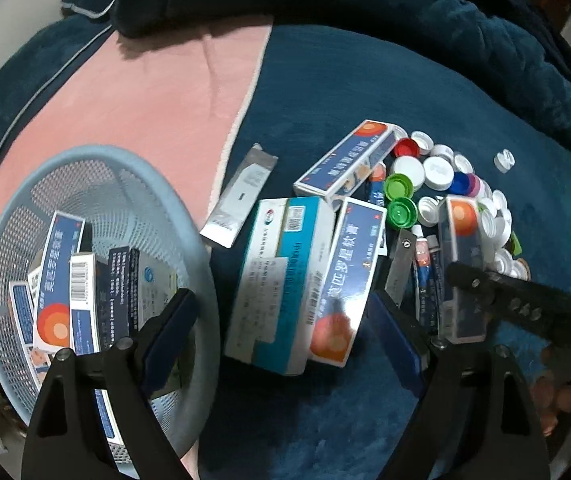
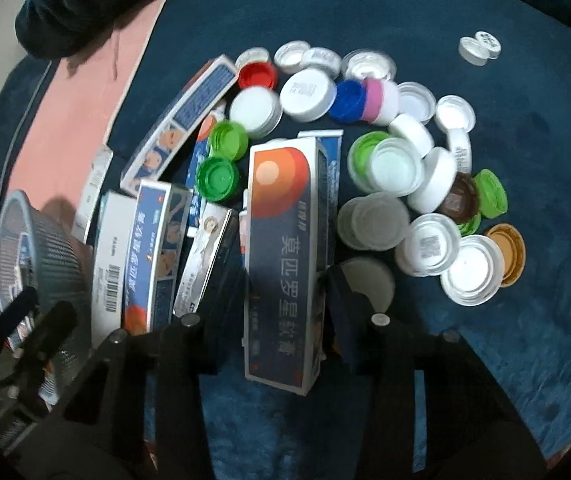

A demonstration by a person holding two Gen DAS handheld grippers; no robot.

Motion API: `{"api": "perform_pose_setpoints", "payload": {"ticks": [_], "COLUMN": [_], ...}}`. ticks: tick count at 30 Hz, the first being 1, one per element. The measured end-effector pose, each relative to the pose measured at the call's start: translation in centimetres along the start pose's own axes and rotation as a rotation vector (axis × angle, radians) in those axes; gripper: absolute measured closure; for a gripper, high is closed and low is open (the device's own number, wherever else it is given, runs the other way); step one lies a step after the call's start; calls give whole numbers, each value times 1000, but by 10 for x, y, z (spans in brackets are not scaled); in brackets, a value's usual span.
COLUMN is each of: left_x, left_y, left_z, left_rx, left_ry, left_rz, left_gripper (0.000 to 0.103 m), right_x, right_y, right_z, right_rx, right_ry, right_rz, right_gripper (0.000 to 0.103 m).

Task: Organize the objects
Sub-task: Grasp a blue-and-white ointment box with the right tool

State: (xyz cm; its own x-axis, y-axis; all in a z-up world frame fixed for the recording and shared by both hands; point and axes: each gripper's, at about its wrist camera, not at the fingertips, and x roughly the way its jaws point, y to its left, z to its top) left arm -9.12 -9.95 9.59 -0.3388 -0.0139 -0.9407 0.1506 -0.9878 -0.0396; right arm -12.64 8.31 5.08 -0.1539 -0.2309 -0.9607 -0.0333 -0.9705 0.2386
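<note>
My right gripper [image 2: 283,300] is shut on a blue-and-orange ointment box [image 2: 281,240] that lies lengthwise between its fingers on the dark blue blanket. In the left wrist view that box [image 1: 461,264] stands at the right, among several tubes. My left gripper [image 1: 281,332] is open above a teal-and-white box [image 1: 273,280] and a second blue ointment box [image 1: 345,276], and touches neither. Its left finger [image 1: 169,320] hangs over the rim of a pale blue mesh basket [image 1: 189,236], which holds several boxes [image 1: 61,280].
Many bottle caps [image 2: 405,168], white, green, red, blue and pink, lie to the right of the boxes, and a pair of white caps [image 2: 479,48] sits apart. A silver sachet [image 1: 241,192] lies near a pink cloth [image 1: 125,100]. More boxes [image 2: 157,240] lie beside the basket [image 2: 37,248].
</note>
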Motion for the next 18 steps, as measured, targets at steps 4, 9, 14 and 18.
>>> {"api": "perform_pose_setpoints", "payload": {"ticks": [4, 9, 14, 18], "left_x": [2, 5, 20, 34], "left_y": [-18, -50, -87, -107], "left_z": [0, 0, -1, 0], "left_rx": [31, 84, 113, 116], "left_ry": [5, 7, 52, 80], "left_rz": [-34, -58, -106, -116], "left_gripper": [14, 14, 14, 14], "right_x": [-16, -36, -47, -52], "right_y": [-15, -41, -76, -93], "right_z": [0, -1, -2, -2], "right_rx": [25, 48, 93, 120], "right_ry": [-26, -55, -66, -71], "right_rz": [29, 16, -5, -9], "right_gripper": [61, 61, 61, 60]}}
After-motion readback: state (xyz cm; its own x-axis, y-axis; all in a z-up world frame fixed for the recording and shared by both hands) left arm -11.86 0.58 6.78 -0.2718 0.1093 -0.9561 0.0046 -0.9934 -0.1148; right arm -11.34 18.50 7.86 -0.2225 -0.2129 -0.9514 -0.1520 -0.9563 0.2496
